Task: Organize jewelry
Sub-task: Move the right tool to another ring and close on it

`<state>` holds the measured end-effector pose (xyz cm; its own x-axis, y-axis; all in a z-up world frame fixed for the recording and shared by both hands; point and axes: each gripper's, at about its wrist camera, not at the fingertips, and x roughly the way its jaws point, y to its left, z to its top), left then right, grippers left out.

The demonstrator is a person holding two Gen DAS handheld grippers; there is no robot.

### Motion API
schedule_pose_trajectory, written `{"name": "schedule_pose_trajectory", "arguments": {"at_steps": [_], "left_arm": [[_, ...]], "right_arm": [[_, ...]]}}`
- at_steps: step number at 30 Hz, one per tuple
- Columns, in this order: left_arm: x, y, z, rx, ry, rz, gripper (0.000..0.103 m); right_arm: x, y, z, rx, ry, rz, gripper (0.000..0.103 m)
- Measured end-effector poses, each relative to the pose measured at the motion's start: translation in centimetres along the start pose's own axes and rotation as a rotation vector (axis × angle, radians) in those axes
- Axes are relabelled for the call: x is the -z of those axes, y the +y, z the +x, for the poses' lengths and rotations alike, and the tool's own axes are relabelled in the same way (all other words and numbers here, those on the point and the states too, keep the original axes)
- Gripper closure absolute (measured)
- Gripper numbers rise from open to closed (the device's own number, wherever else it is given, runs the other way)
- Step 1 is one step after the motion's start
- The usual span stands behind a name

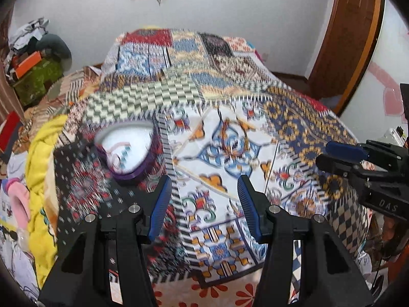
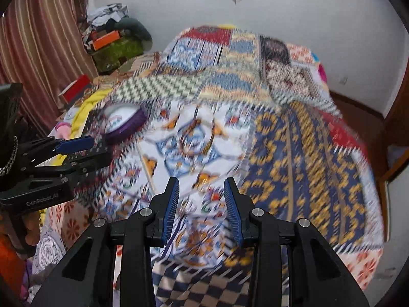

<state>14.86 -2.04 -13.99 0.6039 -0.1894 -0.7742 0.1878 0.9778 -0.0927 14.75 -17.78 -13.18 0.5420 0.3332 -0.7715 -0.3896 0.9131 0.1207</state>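
While both hand-held grippers (image 1: 204, 194) (image 2: 202, 197) gape empty, purple box (image 1: 127, 151) blurred, doorframe (image 1: 350, 38) left view only.

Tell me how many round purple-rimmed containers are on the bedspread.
1. The purple-rimmed container sits on the patchwork bedspread ahead-left of the open left gripper. Motion blur could hide smaller ones.

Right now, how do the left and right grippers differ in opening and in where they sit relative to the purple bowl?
The left gripper is spread wider than the right gripper. The left sits nearer the purple bowl, just right of it; the right sits farther off, over the white patch of the quilt. Both are open, empty and blue-padded.
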Motion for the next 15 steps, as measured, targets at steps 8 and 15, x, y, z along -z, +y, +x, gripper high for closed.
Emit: {"name": "schedule_pose_trajectory", "arguments": {"at_steps": [8, 15], "left_arm": [[2.7, 0.3, 2.2, 0.002, 0.089, -0.014, 0.051], [4.1, 1.0, 2.9, 0.017, 0.116, -0.041, 0.051]], "right_arm": [[2.5, 1.6, 3.4, -0.051, 0.105, -0.016, 0.070], [3.2, 1.9, 5.6, -0.105, 0.169, 0.002, 0.070]]}}
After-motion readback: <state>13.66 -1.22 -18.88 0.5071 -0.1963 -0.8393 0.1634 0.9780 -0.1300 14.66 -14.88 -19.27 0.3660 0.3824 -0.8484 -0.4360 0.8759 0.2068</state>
